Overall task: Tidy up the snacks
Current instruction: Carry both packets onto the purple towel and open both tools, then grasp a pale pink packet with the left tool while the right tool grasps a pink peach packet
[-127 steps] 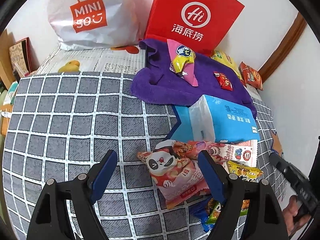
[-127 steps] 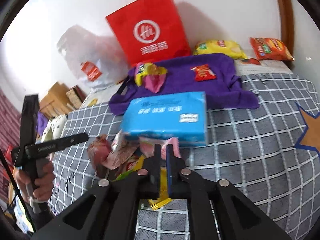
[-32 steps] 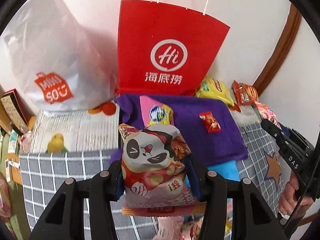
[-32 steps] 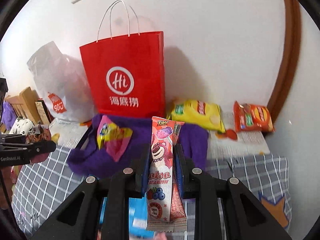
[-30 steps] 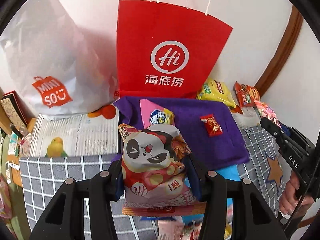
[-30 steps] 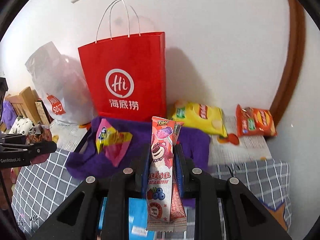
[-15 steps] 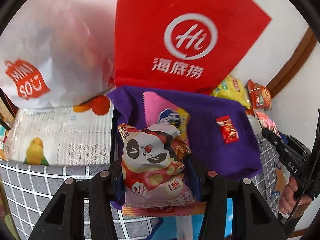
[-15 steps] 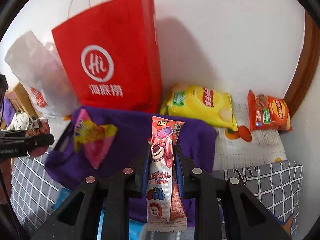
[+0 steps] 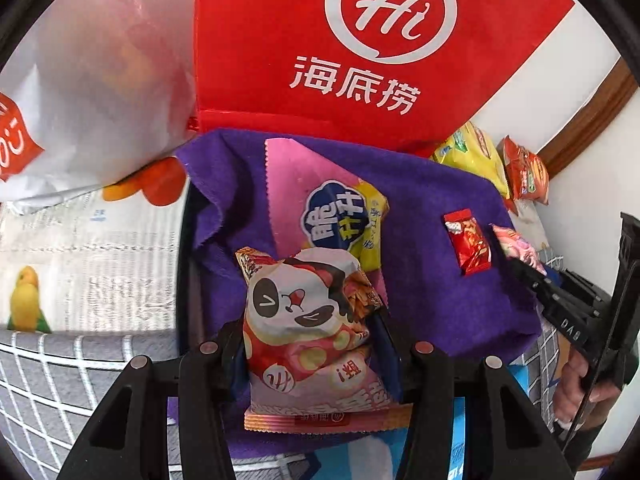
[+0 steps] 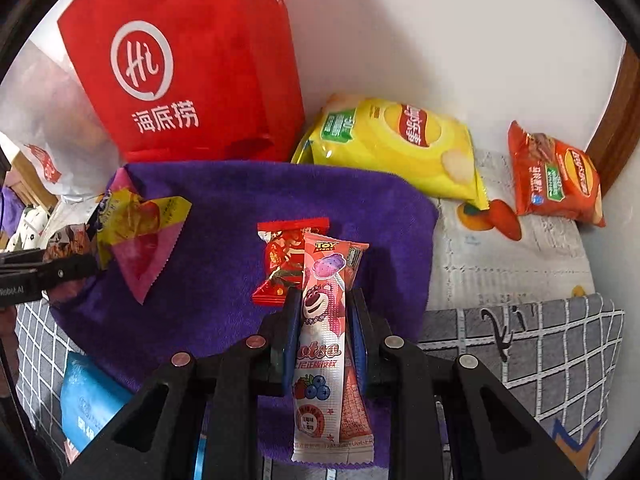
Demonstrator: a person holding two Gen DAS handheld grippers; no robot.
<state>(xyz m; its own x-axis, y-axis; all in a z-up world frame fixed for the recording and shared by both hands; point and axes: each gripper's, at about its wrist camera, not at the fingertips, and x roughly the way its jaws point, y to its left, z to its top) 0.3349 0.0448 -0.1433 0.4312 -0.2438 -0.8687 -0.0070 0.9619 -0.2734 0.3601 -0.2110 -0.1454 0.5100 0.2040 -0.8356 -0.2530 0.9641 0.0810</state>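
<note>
I'm holding a snack in each tool over the purple towel (image 9: 432,280), which lies just ahead of and below both. My left gripper (image 9: 316,352) is clamping the panda snack bag (image 9: 304,320) by its sides, jaws only partly closed because the bag is puffy; the bag is standing upright, long axis pointing away from me toward the red paper bag (image 9: 320,48), top edge overlapping the pink-and-yellow snack packet (image 9: 332,216) lying on the towel. My right gripper (image 10: 324,320) is pinching the pink bear stick pack (image 10: 324,340), jaws nearly together, long axis running straight along the fingers, top end hanging over the small red candy packet (image 10: 280,264). Right hand is nearer that candy; left is nearer the pink packet. Judging the drop needs free towel beside each.
</note>
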